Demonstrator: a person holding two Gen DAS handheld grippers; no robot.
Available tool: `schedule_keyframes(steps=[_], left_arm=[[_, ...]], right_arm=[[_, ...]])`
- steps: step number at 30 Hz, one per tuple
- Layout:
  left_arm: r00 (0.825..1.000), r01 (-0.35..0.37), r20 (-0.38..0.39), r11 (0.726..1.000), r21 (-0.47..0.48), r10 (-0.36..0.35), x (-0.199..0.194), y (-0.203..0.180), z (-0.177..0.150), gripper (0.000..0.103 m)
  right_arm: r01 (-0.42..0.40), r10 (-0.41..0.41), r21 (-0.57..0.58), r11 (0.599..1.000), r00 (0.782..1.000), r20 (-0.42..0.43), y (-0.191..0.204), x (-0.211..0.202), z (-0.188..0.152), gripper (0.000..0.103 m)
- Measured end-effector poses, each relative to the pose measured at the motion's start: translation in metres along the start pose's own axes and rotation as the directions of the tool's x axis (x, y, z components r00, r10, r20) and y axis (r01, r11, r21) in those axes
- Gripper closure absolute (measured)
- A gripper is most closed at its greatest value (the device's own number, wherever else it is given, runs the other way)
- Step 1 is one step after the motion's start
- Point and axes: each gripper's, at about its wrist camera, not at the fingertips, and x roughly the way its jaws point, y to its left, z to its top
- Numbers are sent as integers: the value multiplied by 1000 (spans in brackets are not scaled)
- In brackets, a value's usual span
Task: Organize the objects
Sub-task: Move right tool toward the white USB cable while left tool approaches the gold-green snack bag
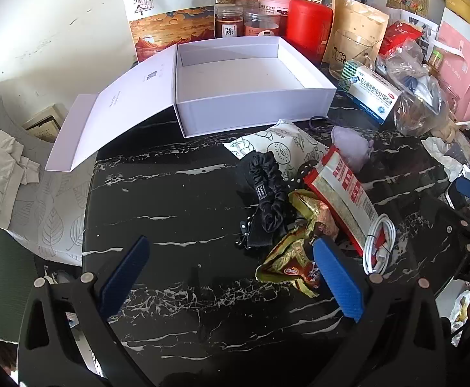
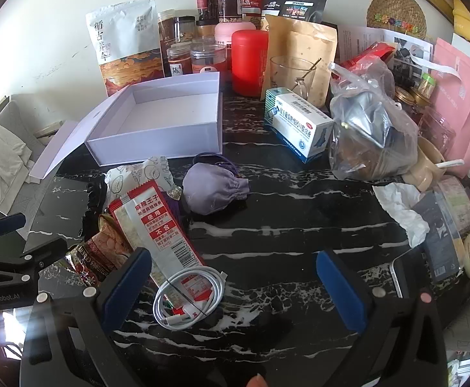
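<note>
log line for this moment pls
left hand-held gripper: open, empty | right hand-held gripper: open, above white cable | white box: lid open, empty

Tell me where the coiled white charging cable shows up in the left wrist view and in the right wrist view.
Left wrist view: the white cable lies right of centre, low, on the end of the red snack packet.
Right wrist view: the cable lies lower centre-left, between the hand-held gripper's fingers.
Shared landmark: the open white box behind.
</note>
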Motion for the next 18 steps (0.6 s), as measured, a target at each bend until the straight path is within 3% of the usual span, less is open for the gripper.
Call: schedule_keyframes(steps=[18], left_arm=[[1000,2,-8,1000,3,-2,-1,0,-2,1]], right_arm=[[-3,3,-1,1000,1000,3,0,-1,0,1]])
